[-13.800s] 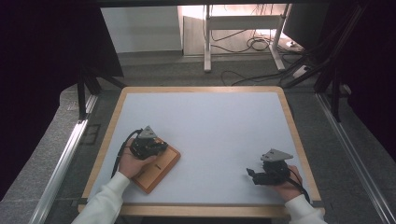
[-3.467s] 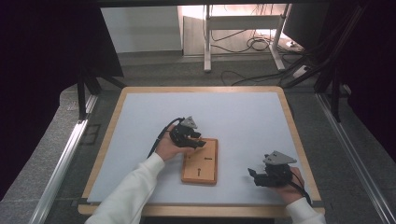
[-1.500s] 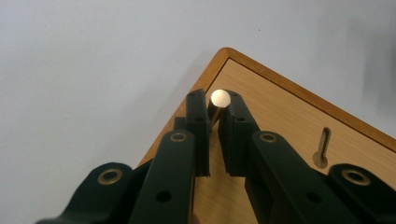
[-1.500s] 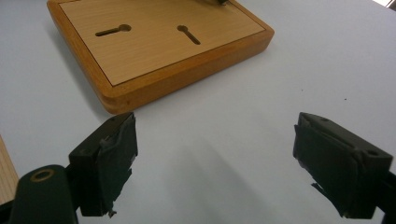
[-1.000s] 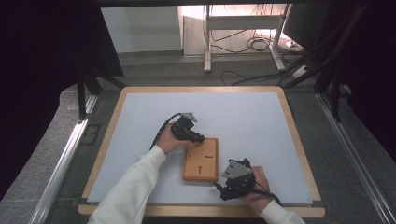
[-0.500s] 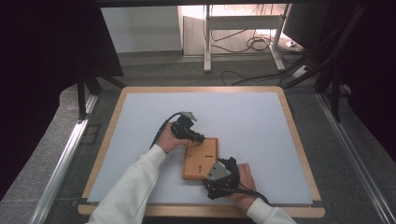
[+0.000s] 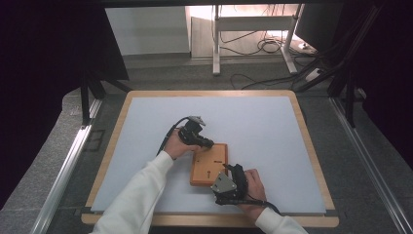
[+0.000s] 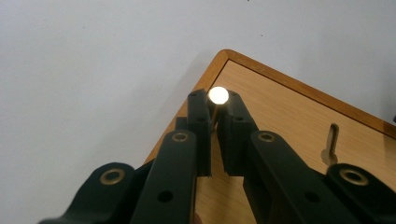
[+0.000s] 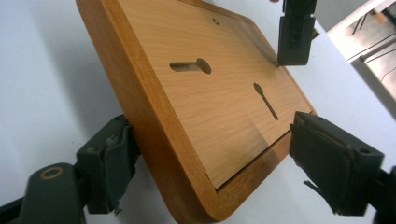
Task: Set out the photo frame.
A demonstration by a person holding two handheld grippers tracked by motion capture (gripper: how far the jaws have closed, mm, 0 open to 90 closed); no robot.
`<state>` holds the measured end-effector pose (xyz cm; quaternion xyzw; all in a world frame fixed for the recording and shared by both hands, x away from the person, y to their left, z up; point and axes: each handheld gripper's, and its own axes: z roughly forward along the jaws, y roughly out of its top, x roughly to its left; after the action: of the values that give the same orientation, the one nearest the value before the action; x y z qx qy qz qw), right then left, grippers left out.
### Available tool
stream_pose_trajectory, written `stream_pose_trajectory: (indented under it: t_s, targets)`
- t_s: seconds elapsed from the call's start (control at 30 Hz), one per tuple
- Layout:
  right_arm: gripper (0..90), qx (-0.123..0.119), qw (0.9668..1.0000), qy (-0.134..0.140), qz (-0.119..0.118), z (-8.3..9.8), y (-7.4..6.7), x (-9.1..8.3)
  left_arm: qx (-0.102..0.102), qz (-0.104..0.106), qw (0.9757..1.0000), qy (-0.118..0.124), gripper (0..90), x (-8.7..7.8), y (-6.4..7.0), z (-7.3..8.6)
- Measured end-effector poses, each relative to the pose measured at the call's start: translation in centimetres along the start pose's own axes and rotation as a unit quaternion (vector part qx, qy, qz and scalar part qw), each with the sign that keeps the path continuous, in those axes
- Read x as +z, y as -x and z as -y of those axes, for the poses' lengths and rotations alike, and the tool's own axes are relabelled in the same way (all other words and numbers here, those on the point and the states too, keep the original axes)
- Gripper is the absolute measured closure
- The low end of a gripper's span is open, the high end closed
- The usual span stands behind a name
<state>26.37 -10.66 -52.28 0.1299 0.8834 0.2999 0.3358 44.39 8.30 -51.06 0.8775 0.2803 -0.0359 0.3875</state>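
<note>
A flat wooden board (image 7: 207,163) with keyhole slots (image 9: 189,66) lies on the white mat. My left gripper (image 7: 208,143) rests over the board's far left corner, shut on a small pin with a shiny round head (image 8: 218,95); its thin stem sits between the jaws of that left gripper (image 8: 214,105). My right gripper (image 7: 230,173) is at the board's near right corner. In the right gripper view the board (image 9: 224,93) lies between the right gripper's (image 9: 215,154) jaws, which have just been closing; one pad (image 9: 112,163) is at the edge, the other stands a little off.
The white mat (image 7: 272,126) sits in a wooden table frame (image 7: 311,146). Metal rails run along both sides. A desk frame and cables lie on the floor beyond the far edge.
My right hand has moved left to the board's near right corner and its jaws now straddle that corner, narrower than before. The left hand and the board have stayed put.
</note>
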Motion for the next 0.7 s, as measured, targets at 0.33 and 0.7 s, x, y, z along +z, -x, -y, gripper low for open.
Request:
stream_pose_trajectory:
  t_s: [0.33,0.7]
  targets:
    - [26.7,-0.009,0.9996,0.014,0.025,-0.4,0.9,-0.7,-0.009,-0.008,0.9999,0.006,85.3,0.0,-0.1,0.0]
    - [44.6,-0.030,0.9986,0.029,0.033,-0.9,1.3,-1.2,-0.010,-0.020,0.9997,0.011,81.7,0.0,-0.1,-0.1]
